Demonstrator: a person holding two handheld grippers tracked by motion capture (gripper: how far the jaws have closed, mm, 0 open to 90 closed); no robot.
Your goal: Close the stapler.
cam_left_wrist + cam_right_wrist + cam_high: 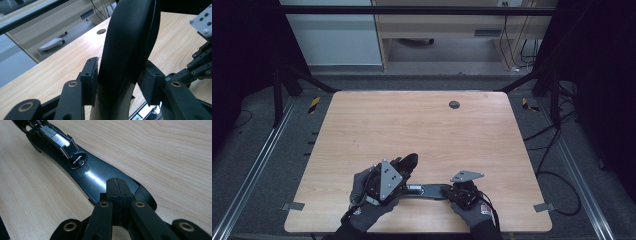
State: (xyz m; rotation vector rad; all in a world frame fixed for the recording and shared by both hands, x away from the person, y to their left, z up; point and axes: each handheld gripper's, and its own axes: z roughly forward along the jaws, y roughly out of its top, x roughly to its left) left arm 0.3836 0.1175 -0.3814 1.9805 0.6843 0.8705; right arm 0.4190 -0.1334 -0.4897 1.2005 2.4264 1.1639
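Wood-grain table [422,125] carries a long black stapler [424,190] near its front edge. Right gripper [117,185] has its jaws pressed together, tips down on the glossy base; left gripper [121,75] has its pads on either side of the raised black arm [130,37], left pad touching it

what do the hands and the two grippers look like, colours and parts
Both hands wear grey knit gloves with dark cuffs; the right glove carries a small red and white mark by the wrist. Each gripper is black, built of linked bars with brass-coloured pivot rings and blocky black pads. The left gripper and right gripper each bear a grey three-cornered plate with dark screw heads. A black cable trails from the right one.
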